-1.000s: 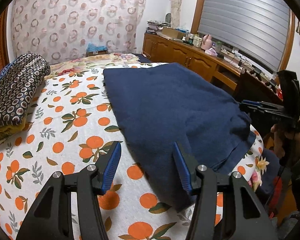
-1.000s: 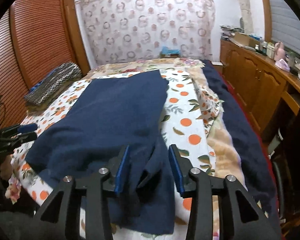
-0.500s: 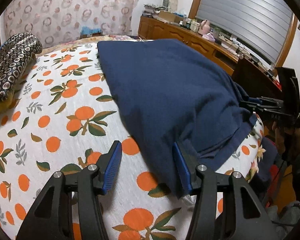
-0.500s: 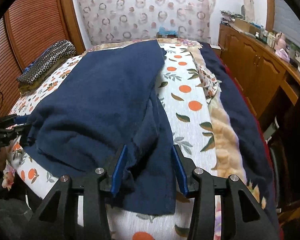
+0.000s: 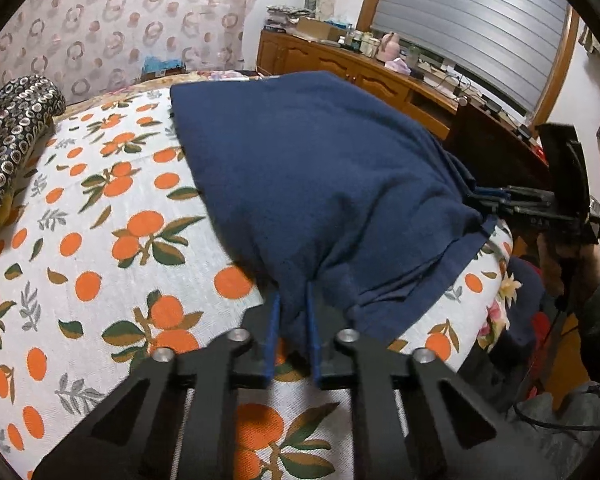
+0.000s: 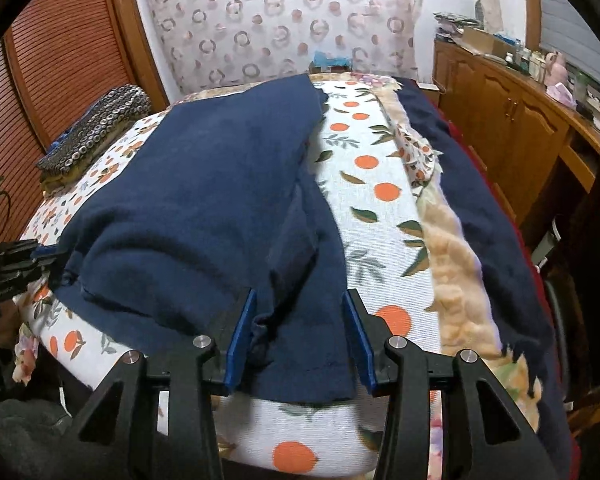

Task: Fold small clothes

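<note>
Cloth is now caught on the left: the left gripper [image 5: 292,312] has just been closing, and in its own view the blue pads pinch a bunched corner of the navy garment [image 5: 320,184], where a second ago that corner lay loose between wide jaws. The right gripper [image 6: 300,320] has barely changed. In its own view its jaws straddle the garment's other near corner at half width, the left pad touching fabric and the right pad seemingly clear of it, so I judge it open around the cloth, not clamped. From the left view it sits at 3 o'clock with cloth drawn toward its tip.

One corner secured, one pending; I would judge the fold cannot begin until the right side also bites.

The garment lies spread on the bed [image 5: 100,240], running from the near edge at 6 o'clock away toward 12 o'clock. Its near hem droops over the mattress edge. In the right view, at 3 o'clock, a strip of bare orange-print cover separates the garment from a fuzzy blanket [image 6: 452,248]. In the left view, a patterned stack [image 5: 12,140] sits at 10 o'clock, well apart. Toward 12 o'clock the bed beyond the garment looks free, giving room to carry the corners forward.
</note>
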{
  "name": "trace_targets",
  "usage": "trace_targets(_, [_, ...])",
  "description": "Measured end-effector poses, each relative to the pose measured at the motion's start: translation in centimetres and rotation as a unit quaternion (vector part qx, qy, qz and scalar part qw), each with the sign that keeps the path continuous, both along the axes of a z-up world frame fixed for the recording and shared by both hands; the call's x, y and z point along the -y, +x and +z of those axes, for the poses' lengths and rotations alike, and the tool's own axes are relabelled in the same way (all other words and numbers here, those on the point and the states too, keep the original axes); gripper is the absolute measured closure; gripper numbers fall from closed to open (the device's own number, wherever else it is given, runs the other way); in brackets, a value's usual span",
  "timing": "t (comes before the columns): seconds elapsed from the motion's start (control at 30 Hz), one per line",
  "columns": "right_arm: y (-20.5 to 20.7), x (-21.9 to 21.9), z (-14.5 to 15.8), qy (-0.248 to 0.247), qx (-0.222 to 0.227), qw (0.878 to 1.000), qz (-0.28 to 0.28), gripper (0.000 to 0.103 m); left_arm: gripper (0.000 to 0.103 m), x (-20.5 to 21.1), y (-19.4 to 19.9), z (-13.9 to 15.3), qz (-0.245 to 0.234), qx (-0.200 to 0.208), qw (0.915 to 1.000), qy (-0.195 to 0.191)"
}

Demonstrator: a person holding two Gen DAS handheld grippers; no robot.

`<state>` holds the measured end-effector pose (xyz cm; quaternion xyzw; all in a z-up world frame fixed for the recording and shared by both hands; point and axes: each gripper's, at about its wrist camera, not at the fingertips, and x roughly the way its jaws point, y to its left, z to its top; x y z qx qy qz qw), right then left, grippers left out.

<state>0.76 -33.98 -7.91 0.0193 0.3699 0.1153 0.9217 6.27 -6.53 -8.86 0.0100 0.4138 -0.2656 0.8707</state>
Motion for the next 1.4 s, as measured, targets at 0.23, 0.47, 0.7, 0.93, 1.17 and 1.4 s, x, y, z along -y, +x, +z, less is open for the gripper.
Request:
trace_targets(0.23, [-1.3,-1.0,1.8,0.028,0.043,0.998,0.038,0.096,0.096,-0.3,-0.3,4.4,-0.001,0.053,0.9974,-0.049])
trace_targets(0.47, [0.6,0.8,8.0,0.077,0.129,0.988,0.042,0.096,0.096,-0.7,4.7,9.1,0.026,0.099,0.9923,-0.069])
trace_targets(0.7, [6.8,1.8,10.3,0.085,0.154,0.984,0.033,0.096,0.096,-1.5,11.9,9.8,0.06,0.094,0.9918,-0.062])
trace_targets(0.93, [14.7,0.9,9.6,0.069,0.126,0.989,0.03,0.096,0.096,-1.2,18.3,8.1,0.089,0.08,0.9925,-0.024])
trace_targets(1.17, [19.0,-0.7,9.2,0.01,0.102,0.995,-0.001,0.096,0.07,-1.6,20.8,7.9,0.093,0.111,0.9895,0.008])
trace_targets(1.4, [17.2,-1.1,11.4,0.001,0.121,0.993,0.002,0.063,0.058,-1.4,20.3,6.4,0.051,0.08,0.9954,0.017])
